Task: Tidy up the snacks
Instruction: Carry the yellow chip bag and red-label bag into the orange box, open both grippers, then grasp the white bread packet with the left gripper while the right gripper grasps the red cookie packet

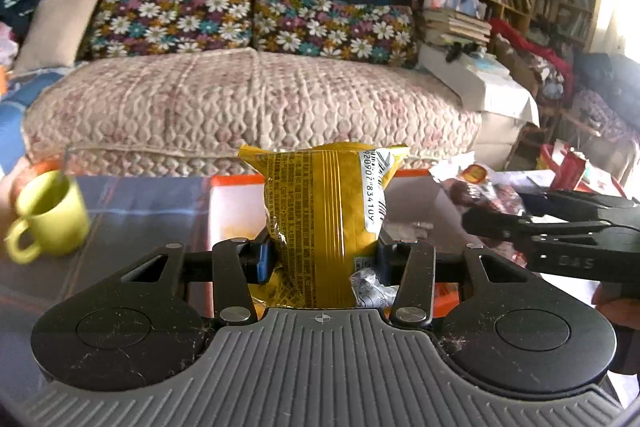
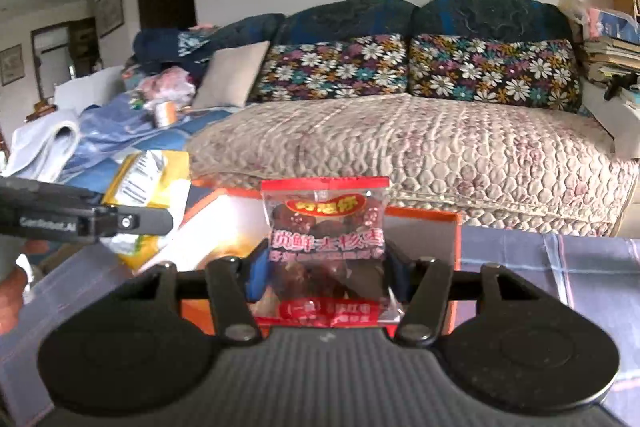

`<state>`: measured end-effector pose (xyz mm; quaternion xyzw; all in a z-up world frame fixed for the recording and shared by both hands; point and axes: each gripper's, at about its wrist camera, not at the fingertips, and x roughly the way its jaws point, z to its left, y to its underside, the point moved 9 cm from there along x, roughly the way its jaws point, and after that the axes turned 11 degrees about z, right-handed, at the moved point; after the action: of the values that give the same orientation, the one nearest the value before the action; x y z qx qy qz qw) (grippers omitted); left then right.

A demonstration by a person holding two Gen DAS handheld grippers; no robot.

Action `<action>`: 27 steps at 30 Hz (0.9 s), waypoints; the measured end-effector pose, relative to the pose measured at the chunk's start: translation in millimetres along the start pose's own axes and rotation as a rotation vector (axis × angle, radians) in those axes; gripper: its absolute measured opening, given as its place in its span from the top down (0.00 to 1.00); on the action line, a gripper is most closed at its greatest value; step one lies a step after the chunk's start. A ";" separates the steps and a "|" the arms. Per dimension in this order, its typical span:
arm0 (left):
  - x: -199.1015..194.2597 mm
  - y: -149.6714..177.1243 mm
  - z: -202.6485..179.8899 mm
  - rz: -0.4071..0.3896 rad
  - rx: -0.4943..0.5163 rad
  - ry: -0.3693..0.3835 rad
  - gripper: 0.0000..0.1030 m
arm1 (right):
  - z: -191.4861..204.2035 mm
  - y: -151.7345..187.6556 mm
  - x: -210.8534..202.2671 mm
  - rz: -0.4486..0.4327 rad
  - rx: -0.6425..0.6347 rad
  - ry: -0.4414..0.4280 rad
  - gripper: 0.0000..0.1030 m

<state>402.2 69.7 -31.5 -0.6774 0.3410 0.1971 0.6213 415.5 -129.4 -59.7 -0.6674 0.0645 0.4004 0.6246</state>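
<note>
Above the orange box [image 2: 420,223] on the tabletop [image 2: 560,259], we judge we are mid-carry: left claw [image 1: 322,259] clamps the yellow packet [image 1: 320,211], right claw [image 2: 326,277] clamps the red date packet [image 2: 326,247], next lowering both inside.

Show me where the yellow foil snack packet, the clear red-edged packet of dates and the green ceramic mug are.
Yellow foil snack packet [image 1: 324,211]: left wrist view, middle of its printed back.
Clear red-edged packet of dates [image 2: 326,247]: right wrist view, centre of its front.
Green ceramic mug [image 1: 54,217]: left wrist view, its outer wall.
</note>
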 end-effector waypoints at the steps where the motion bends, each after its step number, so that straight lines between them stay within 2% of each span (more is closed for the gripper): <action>1: 12.7 -4.3 -1.6 0.010 0.002 0.000 0.88 | -4.3 -3.7 9.4 0.007 0.007 0.000 0.41; 3: 37.3 -7.6 -4.3 0.028 0.005 -0.005 0.84 | -14.1 -6.4 21.8 0.009 0.045 -0.019 0.38; 5: 53.4 -3.0 -3.4 0.061 -0.011 -0.036 0.71 | -16.5 -7.6 17.0 -0.011 0.081 -0.032 0.37; 7: 50.0 4.1 -7.2 0.053 0.001 -0.044 0.61 | -14.5 -8.3 -2.0 -0.055 0.100 -0.051 0.32; 10: 28.9 24.9 -15.4 0.024 0.040 -0.069 0.51 | -5.8 2.1 -30.2 -0.076 0.102 -0.066 0.28; 13: 6.7 44.6 -25.5 0.018 0.075 -0.079 0.49 | 4.6 20.1 -55.6 -0.073 0.123 -0.079 0.21; 17: -22.7 70.6 -38.1 0.015 0.093 -0.078 0.43 | 13.0 51.2 -78.3 -0.071 0.179 -0.083 0.18; 23: -50.3 117.3 -50.2 0.046 0.101 -0.102 0.42 | 14.3 104.6 -93.4 -0.037 0.279 -0.078 0.18; 27: -56.7 150.0 -53.5 0.087 0.080 -0.126 0.40 | 8.7 121.4 -100.9 -0.022 0.316 -0.085 0.17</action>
<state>248.7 30.5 -90.4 -0.6228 0.3380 0.2523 0.6590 272.7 -189.2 -91.7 -0.5440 0.0927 0.4065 0.7282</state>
